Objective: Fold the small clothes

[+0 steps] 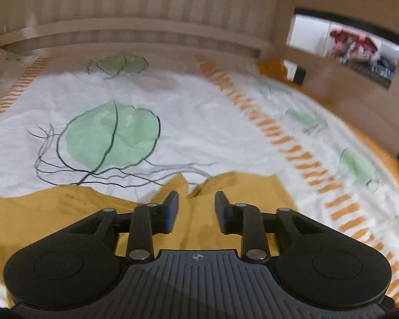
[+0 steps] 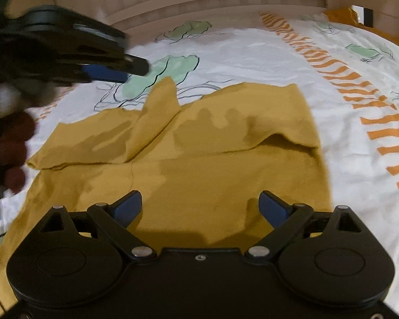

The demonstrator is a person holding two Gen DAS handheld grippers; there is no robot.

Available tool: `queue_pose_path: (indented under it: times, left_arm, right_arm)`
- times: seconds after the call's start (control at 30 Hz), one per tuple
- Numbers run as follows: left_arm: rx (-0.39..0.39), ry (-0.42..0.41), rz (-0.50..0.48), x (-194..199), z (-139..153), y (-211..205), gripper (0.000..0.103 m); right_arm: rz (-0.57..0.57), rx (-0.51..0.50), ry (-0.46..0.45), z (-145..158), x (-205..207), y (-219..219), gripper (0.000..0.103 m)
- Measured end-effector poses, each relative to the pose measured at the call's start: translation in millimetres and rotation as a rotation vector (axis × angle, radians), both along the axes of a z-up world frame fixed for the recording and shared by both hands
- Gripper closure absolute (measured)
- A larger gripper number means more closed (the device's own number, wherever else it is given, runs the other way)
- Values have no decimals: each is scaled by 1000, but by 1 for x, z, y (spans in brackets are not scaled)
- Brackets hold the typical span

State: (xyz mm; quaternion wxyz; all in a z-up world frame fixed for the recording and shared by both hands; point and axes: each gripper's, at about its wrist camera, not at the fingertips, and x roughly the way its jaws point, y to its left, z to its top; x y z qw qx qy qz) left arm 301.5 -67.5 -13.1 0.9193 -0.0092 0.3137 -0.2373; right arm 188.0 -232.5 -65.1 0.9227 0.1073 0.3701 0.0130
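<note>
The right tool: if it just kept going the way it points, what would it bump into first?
Probably the yellow cloth spread on the bedsheet; the right tool stands open, tilted down over it. Depth is unclear.

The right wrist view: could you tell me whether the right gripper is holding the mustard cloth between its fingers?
No, the right gripper stands wide open above the mustard cloth, with nothing between its fingers.

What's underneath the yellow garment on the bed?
The yellow garment lies on a white bedsheet printed with green leaves and orange stripes. Whatever part of the print sits directly beneath the cloth is covered and cannot be seen.
</note>
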Motion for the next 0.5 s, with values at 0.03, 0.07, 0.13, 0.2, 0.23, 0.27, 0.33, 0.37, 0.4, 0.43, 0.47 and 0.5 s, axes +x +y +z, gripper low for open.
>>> queue_pose_path:
  times: [0.03,0.07,0.13,0.2,0.23,0.27,0.33,0.37,0.4,0.43,0.47,0.5]
  left_arm:
    - [-10,-9,8,-3,3,5,65]
    - [-16,-15,15,-9,5,15,63]
    - [-6,-18,44,-18,7,28,62]
    - [2,-14,74,-25,3,41,61]
    - [9,-2,94,-28,-1,51,61]
    - [13,11,113,-31,-6,61,61]
    - [24,41,149,-36,-16,80,61]
    - [36,57,178,-37,-24,89,61]
    - [49,71,206,-38,-30,98,61]
    - [62,88,234,-39,-38,106,61]
    - [72,114,261,-39,-47,113,61]
    - [77,139,283,-38,-54,120,61]
  right_arm:
    - [-3,0,-5,2,1,-1,8]
    - [-6,0,-9,2,1,-1,8]
    - [-10,5,-12,3,2,-6,8]
    - [-13,7,-19,5,6,-7,8]
    - [-14,4,-21,7,8,-7,8]
    - [-14,1,-23,7,12,-7,8]
    - [-10,-10,-30,11,16,-6,8]
    - [-7,-16,-36,13,19,-4,8]
    - [-3,-22,-41,15,23,-2,8]
    - [2,-31,-48,18,27,0,8]
    - [10,-43,-57,21,33,5,8]
    - [21,-57,-66,23,39,10,8]
